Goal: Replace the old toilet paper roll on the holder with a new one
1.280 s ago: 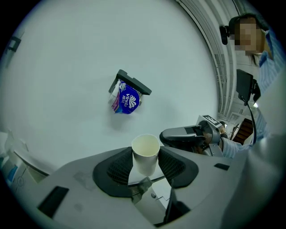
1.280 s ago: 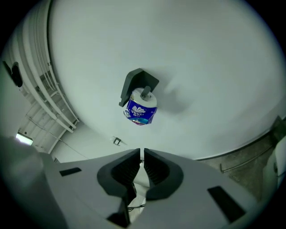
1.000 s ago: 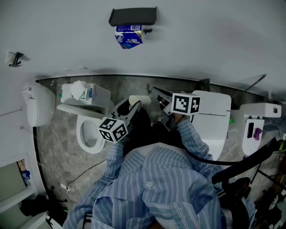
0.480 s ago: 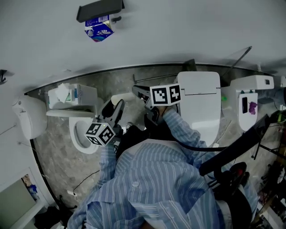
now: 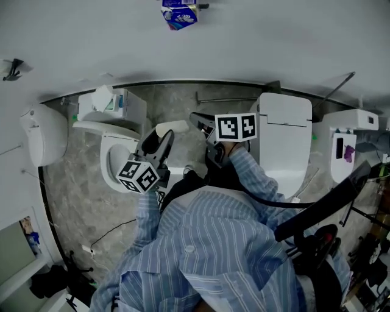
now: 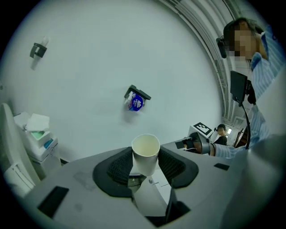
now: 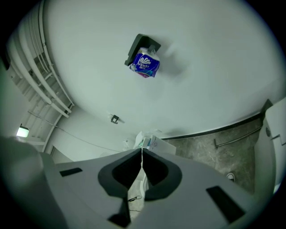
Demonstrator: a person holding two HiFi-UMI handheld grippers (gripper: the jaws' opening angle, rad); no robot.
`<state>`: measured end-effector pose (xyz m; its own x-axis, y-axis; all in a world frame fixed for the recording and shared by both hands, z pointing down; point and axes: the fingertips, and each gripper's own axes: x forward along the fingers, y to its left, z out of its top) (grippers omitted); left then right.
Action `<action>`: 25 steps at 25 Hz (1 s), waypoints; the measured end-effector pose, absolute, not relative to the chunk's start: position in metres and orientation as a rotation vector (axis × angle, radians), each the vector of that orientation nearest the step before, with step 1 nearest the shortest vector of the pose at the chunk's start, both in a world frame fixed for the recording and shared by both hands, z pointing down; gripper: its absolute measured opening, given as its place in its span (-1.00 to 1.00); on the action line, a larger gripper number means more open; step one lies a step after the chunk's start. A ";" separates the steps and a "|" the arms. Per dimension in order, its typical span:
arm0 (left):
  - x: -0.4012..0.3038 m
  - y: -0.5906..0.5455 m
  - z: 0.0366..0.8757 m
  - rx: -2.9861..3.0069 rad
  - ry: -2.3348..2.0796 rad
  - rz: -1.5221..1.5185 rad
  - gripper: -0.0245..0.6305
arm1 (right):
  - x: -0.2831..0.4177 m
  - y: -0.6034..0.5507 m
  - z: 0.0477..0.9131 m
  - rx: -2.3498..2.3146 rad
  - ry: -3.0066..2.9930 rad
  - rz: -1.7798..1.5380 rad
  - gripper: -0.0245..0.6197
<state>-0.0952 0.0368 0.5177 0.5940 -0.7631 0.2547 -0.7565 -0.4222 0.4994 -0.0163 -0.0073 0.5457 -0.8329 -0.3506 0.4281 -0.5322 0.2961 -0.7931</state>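
A black holder (image 6: 137, 93) on the white wall carries a roll in a blue wrapper (image 6: 135, 103); the roll (image 5: 178, 13) shows at the top edge of the head view. My left gripper (image 5: 163, 139) is shut on a pale cardboard tube (image 5: 172, 128), whose open end (image 6: 145, 147) stands up between the pads. The right gripper (image 5: 201, 120) is beside it, jaws shut with nothing in them (image 7: 142, 156). It points up at the holder (image 7: 142, 47) and the blue roll (image 7: 145, 65). Both grippers are well short of the wall.
An open toilet (image 5: 119, 161) with a tissue box (image 5: 106, 100) on its tank stands at left, a closed white toilet (image 5: 283, 140) at right. A white wall unit (image 5: 42, 134) and a small hook (image 5: 12, 67) are far left. A metal bar (image 5: 228, 97) lies by the wall's foot.
The view has shifted and both grippers have moved across the floor; the holder has slid to the frame's top edge. The left still holds the tube, the right stays shut.
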 end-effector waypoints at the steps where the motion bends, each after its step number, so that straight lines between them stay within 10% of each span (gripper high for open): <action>1: -0.103 0.045 0.518 2.242 -1.202 -0.027 -0.38 | -0.023 0.003 0.546 0.821 -2.384 1.561 -0.88; 25: -0.154 0.231 0.524 2.325 -0.981 -0.090 -0.38 | -0.052 0.217 0.543 1.118 -2.331 1.586 -0.88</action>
<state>-0.1543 0.2313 0.5242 0.7238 -0.6700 0.1653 -0.6289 -0.5419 0.5574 -0.0518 0.2173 0.5425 -0.7232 -0.5085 0.4673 -0.6214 0.1839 -0.7616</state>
